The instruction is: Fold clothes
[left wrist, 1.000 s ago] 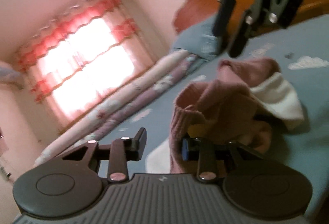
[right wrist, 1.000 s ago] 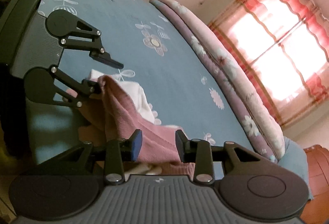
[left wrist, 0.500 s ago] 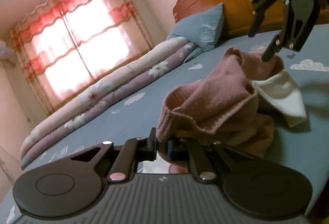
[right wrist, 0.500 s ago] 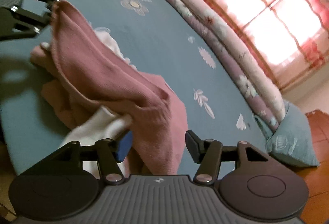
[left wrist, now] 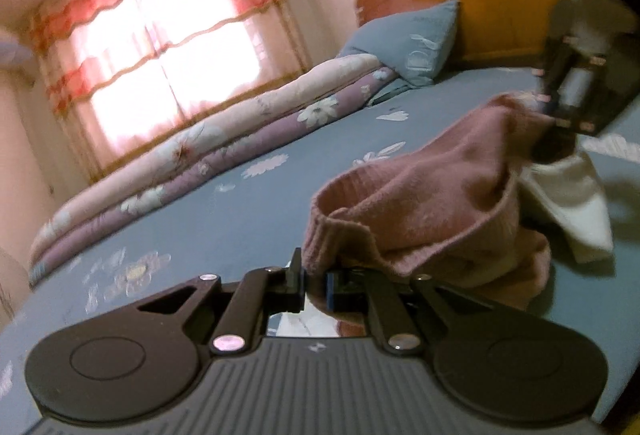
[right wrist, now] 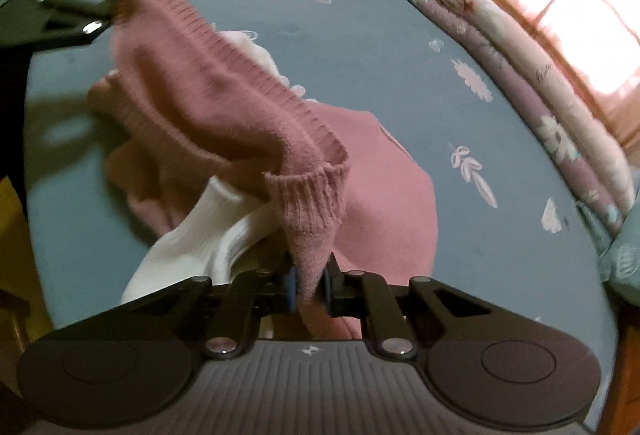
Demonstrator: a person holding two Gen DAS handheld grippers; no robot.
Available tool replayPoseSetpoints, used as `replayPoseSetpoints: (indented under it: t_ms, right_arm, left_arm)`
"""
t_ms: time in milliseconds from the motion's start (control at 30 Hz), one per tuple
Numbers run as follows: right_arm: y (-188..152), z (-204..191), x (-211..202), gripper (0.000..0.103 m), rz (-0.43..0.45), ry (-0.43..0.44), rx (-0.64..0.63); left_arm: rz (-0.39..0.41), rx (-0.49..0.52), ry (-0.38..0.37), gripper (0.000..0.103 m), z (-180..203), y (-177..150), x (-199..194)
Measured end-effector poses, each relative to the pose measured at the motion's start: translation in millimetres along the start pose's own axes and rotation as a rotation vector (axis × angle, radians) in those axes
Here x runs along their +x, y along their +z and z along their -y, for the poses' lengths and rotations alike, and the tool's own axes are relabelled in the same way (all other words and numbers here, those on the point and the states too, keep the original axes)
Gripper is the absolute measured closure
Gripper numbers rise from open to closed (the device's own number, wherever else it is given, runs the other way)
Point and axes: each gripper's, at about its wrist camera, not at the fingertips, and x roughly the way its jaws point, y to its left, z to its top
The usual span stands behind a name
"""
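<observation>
Both ends of the ribbed hem of a pink knitted sweater (right wrist: 224, 107) are pinched: one by the right gripper (right wrist: 310, 291), the other by the left gripper (left wrist: 314, 281), each pressed together on the cloth. The hem is held up between them, while the rest lies bunched on the blue floral bedsheet (right wrist: 400, 47), over a white garment (right wrist: 200, 231). It is judged that the spreading step is in hand. Next, the grippers should be drawn apart so the sweater is laid flat.
</observation>
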Motion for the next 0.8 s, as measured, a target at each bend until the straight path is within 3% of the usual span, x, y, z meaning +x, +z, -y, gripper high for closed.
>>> replayPoseSetpoints:
  t_ms: [167,200,267,333,400,433,467,600,800]
  right_arm:
    - [-2.8,-15.3,-21.2,0.083,0.021,-0.029,-0.036]
    - [-2.5,-16.4,-21.1,0.08,0.033,-0.045,-0.046]
    - [-1.0,-20.1,-15.6,0.054,0.046,-0.097,-0.071]
    - [1.5,-21.8,-5.0,0.053,0.063,-0.122,-0.092]
    - [4.5,-20.5,6.4,0.054,0.052,-0.118,-0.095]
    - [5.8,-19.2,12.4,0.062,0.036,-0.109,-0.091]
    - [7.1,-17.9,18.3,0.091,0.019,-0.101,-0.088]
    - [12.3,-15.3,10.4,0.091,0.042,-0.123,-0.067]
    - [32.4,9.6,-61.1,0.091,0.183,-0.201,0.054]
  left_arm:
    - [-0.037,-0.134,-0.005,0.096,-21.2,-0.2,12.9]
    - [-0.039,-0.134,-0.004,0.096,-21.8,-0.2,15.2]
    - [-0.038,-0.133,-0.012,0.096,-21.8,-0.1,16.1]
    - [-0.035,-0.117,-0.013,0.096,-20.5,-0.4,14.6]
    - [-0.033,-0.094,-0.012,0.096,-19.3,-1.4,11.9]
    - [-0.035,-0.091,-0.014,0.096,-20.1,-1.0,11.4]
    - [-0.036,-0.086,-0.015,0.096,-21.1,-1.1,10.6]
    - [-0.034,-0.048,-0.016,0.096,-21.6,-3.1,6.3]
    - [-0.01,-0.028,-0.083,0.092,-16.5,-9.4,1.9]
